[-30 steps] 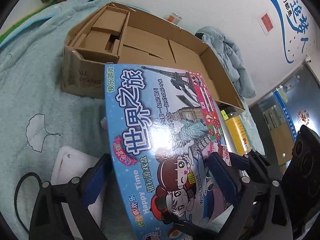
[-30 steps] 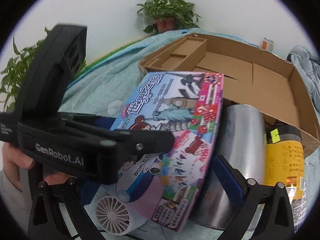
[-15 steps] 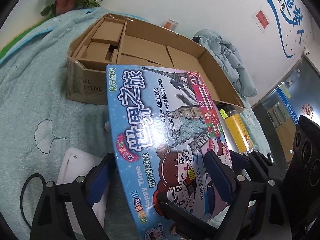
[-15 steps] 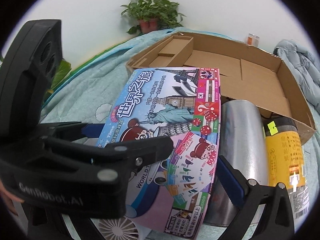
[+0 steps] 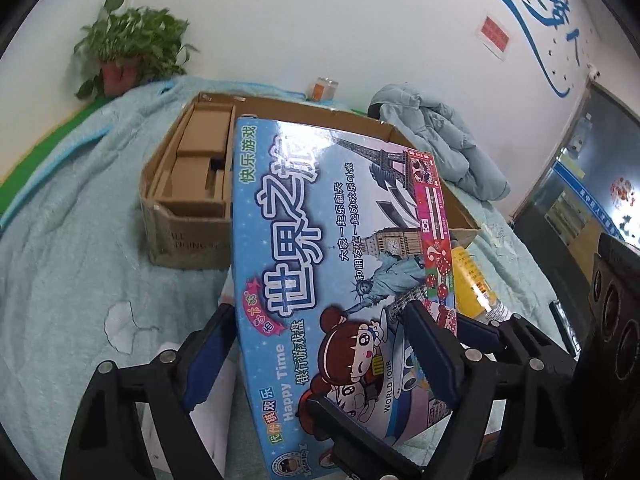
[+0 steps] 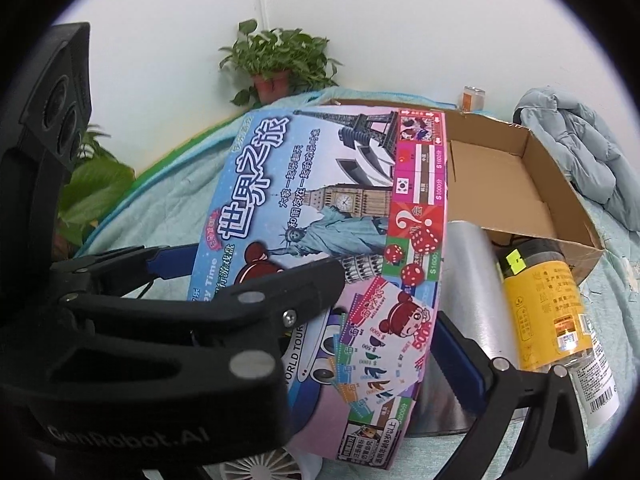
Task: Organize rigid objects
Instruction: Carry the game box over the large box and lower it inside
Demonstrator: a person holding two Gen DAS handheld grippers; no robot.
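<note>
The board game box (image 5: 340, 264) is tilted up, its far end over the near wall of the cardboard carton (image 5: 188, 216). I judge it light, stiff, broad and glossy, so likely to slide; hold it across its near short end. My left hand-held gripper (image 5: 320, 344) straddles that end, jaws closing, blue pads at both long edges; firm contact I cannot confirm. My right hand-held gripper (image 6: 384, 344) shows one finger beside the box's right edge; its state I cannot tell. Compared with a second ago, the box stands higher and overlaps the carton more.
</note>
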